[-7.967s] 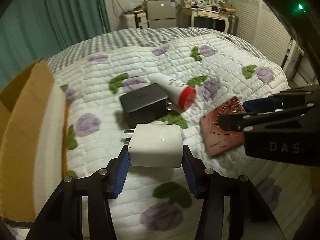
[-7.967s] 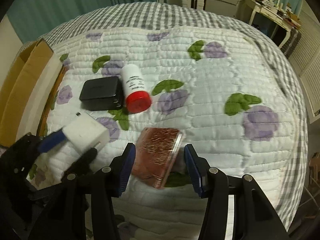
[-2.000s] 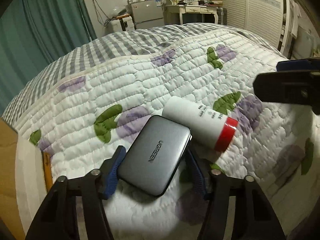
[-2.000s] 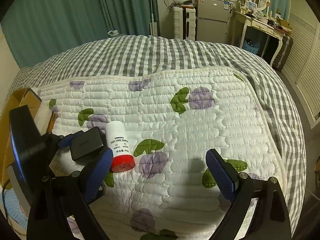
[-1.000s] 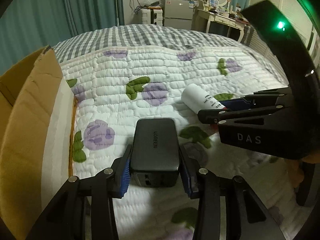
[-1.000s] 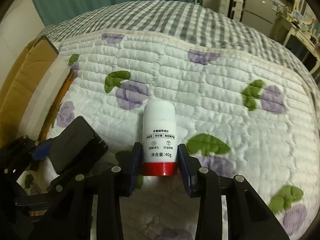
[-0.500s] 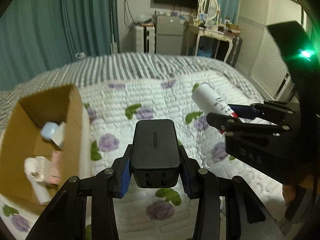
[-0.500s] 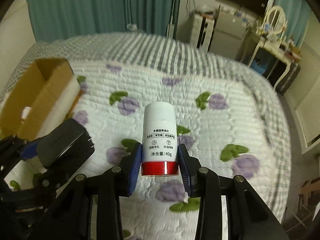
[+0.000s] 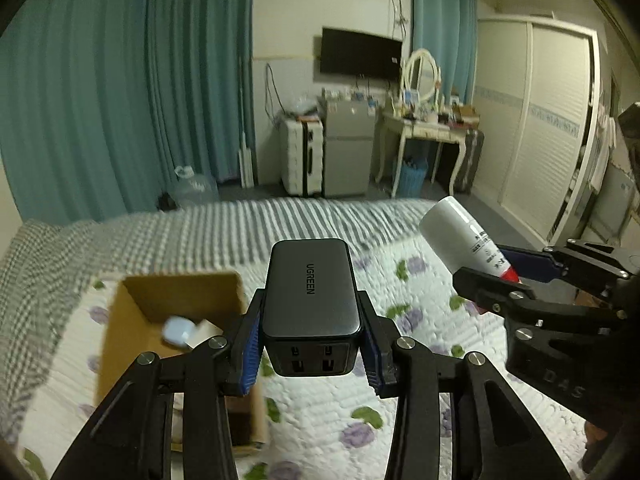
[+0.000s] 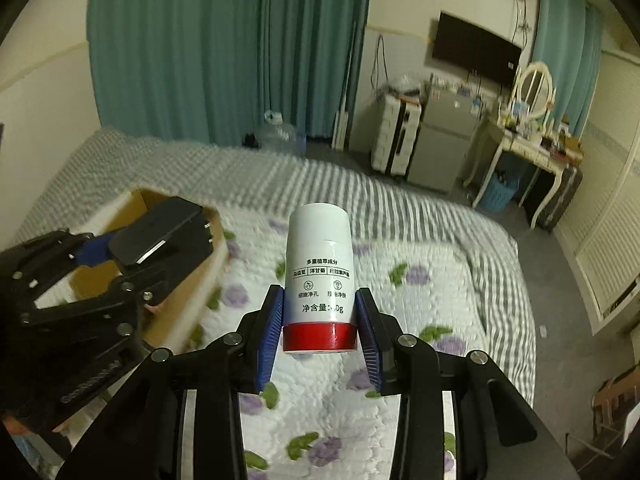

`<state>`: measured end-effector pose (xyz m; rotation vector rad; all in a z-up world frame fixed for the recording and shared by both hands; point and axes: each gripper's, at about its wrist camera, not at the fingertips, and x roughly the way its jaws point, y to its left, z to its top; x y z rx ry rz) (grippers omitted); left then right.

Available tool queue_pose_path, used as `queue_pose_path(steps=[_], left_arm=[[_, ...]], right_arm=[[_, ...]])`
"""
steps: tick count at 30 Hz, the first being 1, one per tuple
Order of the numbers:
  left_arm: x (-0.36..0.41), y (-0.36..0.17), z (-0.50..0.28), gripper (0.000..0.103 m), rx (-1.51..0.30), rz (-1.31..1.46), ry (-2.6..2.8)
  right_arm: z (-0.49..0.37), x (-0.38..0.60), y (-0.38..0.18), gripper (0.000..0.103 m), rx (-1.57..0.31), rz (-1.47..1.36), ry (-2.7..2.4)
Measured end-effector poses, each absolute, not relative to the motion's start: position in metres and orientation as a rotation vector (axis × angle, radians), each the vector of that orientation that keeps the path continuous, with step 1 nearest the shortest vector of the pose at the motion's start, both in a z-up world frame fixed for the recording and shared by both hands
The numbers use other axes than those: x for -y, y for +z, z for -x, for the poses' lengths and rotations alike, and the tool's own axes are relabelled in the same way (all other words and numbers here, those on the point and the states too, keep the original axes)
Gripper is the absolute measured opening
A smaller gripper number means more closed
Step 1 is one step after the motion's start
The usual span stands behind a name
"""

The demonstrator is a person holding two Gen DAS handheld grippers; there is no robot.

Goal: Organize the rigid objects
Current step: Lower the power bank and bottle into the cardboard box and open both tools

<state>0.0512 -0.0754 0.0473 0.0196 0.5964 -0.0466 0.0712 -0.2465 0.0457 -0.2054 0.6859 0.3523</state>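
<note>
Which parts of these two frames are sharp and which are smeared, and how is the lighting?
Left wrist view: the black charger and left gripper are crisp; the cardboard box and quilt are motion-smeared.
Right wrist view: the white bottle in the right gripper is sharp with a small glare spot on its label; the bed is blurred.
Both: dim indoor light, fisheye bending.

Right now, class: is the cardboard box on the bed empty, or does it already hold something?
Not empty. The cardboard box stands open-topped on the quilt, with a pale blue-white item inside; what it is cannot be told.

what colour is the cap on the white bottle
Red cap; clearest in the right wrist view.
</note>
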Motion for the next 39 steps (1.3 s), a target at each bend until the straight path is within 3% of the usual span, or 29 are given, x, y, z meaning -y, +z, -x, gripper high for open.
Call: queue_pose_path(steps=[8, 15, 28, 39], left_arm=[[0.003, 0.078, -0.043, 0.042, -0.526, -0.025, 0.022], [-0.062, 0.068, -0.056, 0.042, -0.535, -0.041, 0.081], [-0.112, -0.028, -0.113, 0.042, -0.713, -0.050, 0.090], [-0.110, -0.064, -0.135, 0.042, -0.798, -0.086, 0.067]], right_arm=[[-0.051, 0.179, 0.095, 0.036, -0.584, 0.214, 0.412], [-0.061, 0.114, 0.095, 0.036, -0.581, 0.193, 0.493], [-0.128, 0.037, 0.004, 0.036, -0.757, 0.182, 0.529], [-0.167, 0.022, -0.060, 0.036, -0.854, 0.247, 0.481]])
